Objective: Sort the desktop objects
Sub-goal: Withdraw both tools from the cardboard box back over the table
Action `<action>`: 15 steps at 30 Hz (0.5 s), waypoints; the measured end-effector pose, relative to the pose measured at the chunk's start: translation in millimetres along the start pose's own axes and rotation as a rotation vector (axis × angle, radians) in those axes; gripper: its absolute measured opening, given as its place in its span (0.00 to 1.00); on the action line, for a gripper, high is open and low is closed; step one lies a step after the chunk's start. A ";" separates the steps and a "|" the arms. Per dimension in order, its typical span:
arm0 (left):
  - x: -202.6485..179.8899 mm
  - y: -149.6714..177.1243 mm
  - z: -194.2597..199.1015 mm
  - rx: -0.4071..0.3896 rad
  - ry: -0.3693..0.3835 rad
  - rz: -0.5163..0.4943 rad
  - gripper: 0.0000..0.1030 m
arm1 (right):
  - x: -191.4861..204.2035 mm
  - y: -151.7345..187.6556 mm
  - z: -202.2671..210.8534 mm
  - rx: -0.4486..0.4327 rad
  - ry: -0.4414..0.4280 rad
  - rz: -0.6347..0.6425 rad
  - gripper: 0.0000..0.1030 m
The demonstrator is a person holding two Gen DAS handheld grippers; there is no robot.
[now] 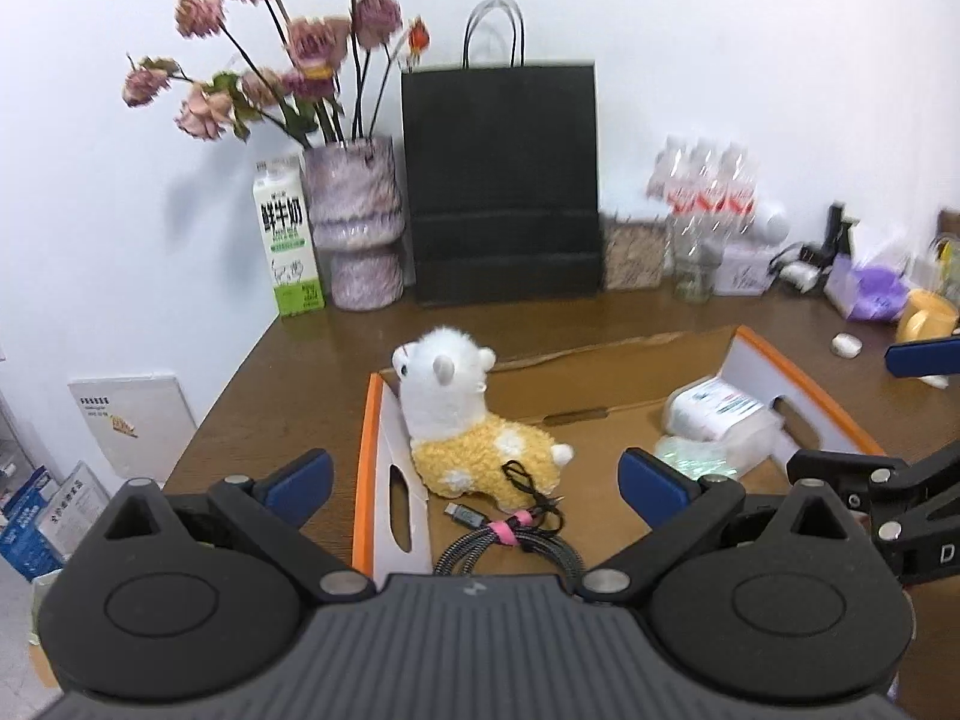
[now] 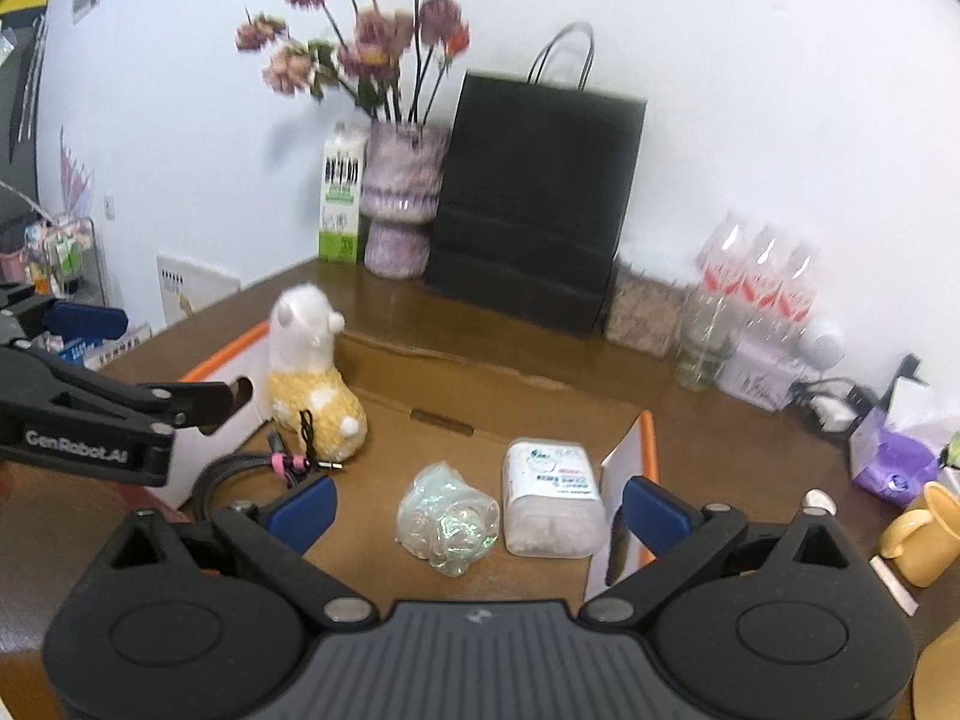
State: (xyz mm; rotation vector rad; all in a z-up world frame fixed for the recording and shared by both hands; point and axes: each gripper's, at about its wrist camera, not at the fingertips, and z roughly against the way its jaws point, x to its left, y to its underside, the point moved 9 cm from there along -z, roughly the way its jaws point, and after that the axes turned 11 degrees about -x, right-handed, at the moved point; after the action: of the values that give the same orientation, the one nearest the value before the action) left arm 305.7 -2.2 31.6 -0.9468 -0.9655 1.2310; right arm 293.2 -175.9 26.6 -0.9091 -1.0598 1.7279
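Note:
An open cardboard box (image 1: pixel 369 438) with orange rims lies on the brown desk. Inside it, a white and yellow plush alpaca (image 1: pixel 474 432) sits at the left, with a coiled braided cable (image 1: pixel 510 543) tied in pink in front of it. At the right of the box lie a crumpled iridescent wrapper (image 2: pixel 450 519) and a clear tub of cotton swabs (image 2: pixel 552 498). My left gripper (image 1: pixel 474 477) hangs open above the alpaca and cable with nothing between its fingers. My right gripper (image 2: pixel 480 504) is open over the wrapper and tub, touching neither.
Along the back wall stand a milk carton (image 1: pixel 288 240), a vase of dried flowers (image 1: pixel 357 222), a black paper bag (image 1: pixel 501 180), a glass jar (image 2: pixel 705 348) and a pack of bottles (image 2: pixel 762 288). A yellow mug (image 2: pixel 927 534) and a purple pack (image 2: pixel 888 462) sit at the right.

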 end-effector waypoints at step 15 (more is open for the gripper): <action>0.7 48.4 96.1 -0.128 0.024 0.112 1.00 | 17.5 47.3 112.1 -0.146 -0.003 -0.080 1.00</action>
State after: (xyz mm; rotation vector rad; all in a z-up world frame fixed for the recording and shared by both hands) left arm 199.7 8.3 16.0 -1.1265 -0.9922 1.2599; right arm 173.1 -201.2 21.7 -0.9415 -1.2205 1.6031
